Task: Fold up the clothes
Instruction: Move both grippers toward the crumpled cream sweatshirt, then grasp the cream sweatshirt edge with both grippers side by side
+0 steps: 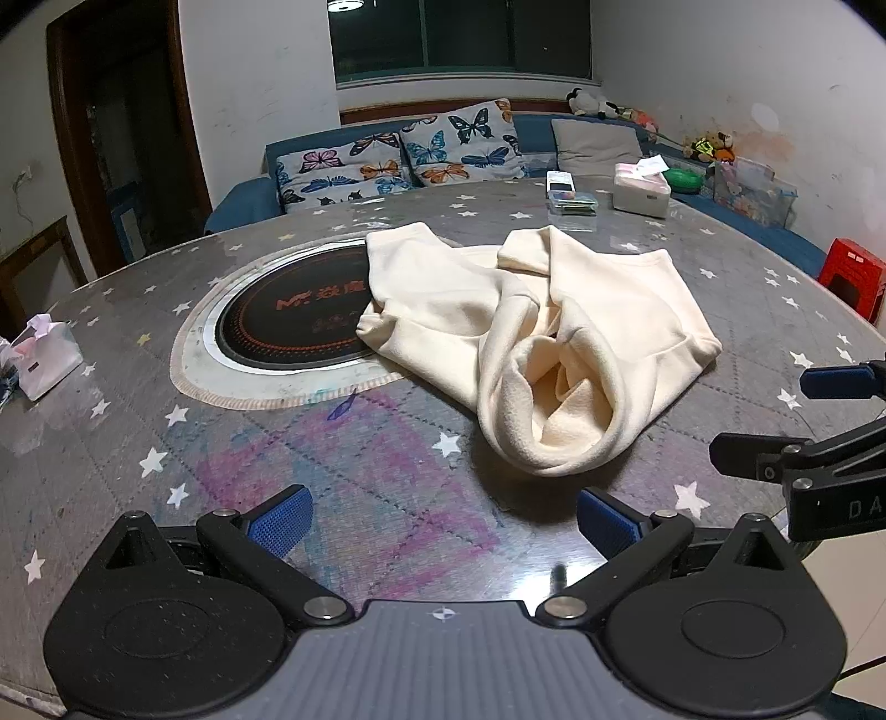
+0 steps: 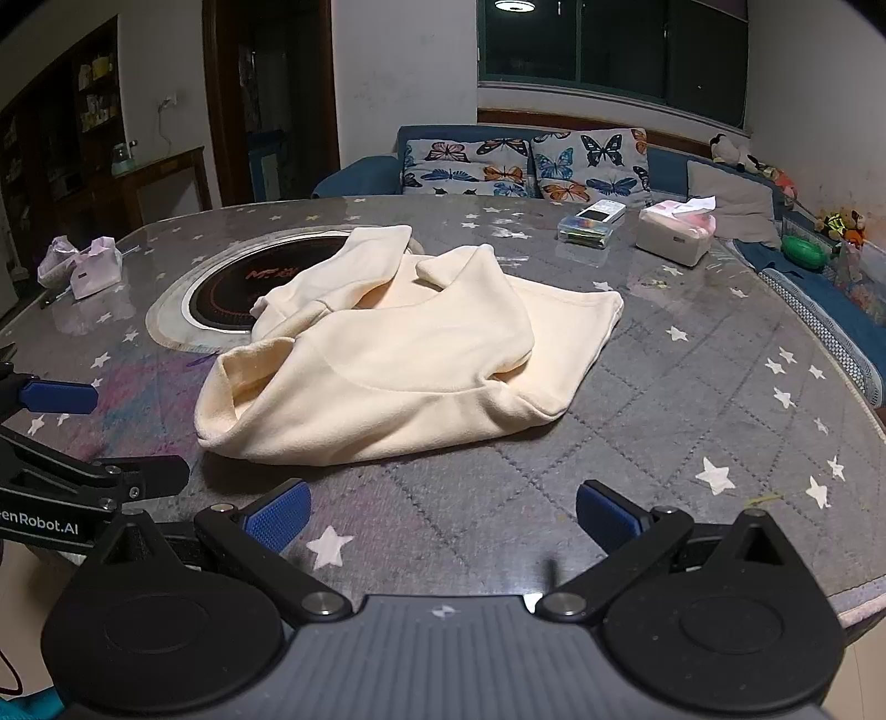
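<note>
Cream fleece, one garment [image 1: 531,332], lies crumpled on the surface [image 1: 166,443], its left edge overlapping the round black cooktop [image 1: 293,315] set into the middle. In the left wrist view its long axis runs from the far left toward the near right, with an open, tube-like end gaping toward the camera (whether a sleeve or a hem cannot be told).

Going left to right across the surface: one pink-and-white tissue pack [image 1: 41,354] at the far left edge, the cooktop, the garment, a small clear box [image 1: 570,202] with a white device on it, and one white tissue box [image 1: 641,191].

The left gripper [image 1: 443,520] hovers short of the garment with jaws wide and nothing between them; the right gripper [image 2: 443,518] does likewise, just beside it.

The surface is grey, quilted, star-printed and glossy. Behind it stands a blue sofa [image 2: 360,171] with two butterfly cushions [image 2: 470,166], under a dark window [image 2: 609,50].
</note>
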`<state>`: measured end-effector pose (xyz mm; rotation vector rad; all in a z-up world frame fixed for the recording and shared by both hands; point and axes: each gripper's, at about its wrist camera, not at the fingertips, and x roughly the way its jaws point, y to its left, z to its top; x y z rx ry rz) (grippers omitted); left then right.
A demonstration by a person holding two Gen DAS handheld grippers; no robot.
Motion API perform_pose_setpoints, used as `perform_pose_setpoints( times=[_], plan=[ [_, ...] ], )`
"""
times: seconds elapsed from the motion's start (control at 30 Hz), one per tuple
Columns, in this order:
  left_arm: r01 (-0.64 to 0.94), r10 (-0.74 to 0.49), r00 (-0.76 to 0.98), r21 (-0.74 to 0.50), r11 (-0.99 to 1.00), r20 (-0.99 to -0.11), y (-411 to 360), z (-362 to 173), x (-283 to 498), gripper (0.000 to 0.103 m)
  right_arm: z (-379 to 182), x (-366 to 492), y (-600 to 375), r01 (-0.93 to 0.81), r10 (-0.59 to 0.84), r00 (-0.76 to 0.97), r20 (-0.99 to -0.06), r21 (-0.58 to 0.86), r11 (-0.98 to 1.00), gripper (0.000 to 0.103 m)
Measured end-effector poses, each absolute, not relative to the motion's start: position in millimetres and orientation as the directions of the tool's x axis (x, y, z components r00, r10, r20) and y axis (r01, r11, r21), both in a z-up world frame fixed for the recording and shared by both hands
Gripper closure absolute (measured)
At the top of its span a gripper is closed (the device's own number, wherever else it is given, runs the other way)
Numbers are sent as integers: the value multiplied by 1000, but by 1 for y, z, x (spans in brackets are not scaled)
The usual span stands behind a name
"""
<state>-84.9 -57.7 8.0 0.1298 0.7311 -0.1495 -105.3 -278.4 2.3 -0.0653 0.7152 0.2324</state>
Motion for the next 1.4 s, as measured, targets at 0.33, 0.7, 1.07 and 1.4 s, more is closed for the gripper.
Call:
perform_pose_setpoints(
  times=[0.33, 0.7, 1.07, 1.4],
  plan=[
    [181, -89, 729, 67, 981, -679, -58, 7, -82, 0, 2, -102, -277, -237, 190, 728, -659, 18, 971, 0],
    [183, -89, 727, 66, 981, -681, -56, 7, -77, 0, 4, -94, -272, -257, 190, 725, -662, -4, 966, 0],
    [184, -97, 726, 56, 981, -681, -51, 13, -64, 0, 11, -74, -268, -288, 200, 724, -661, -25, 957, 0],
    [185, -92, 728, 65, 981, -680, -46, 22, -47, 0, 21, -45, -274, -300, 209, 732, -648, -31, 953, 0]
  ],
)
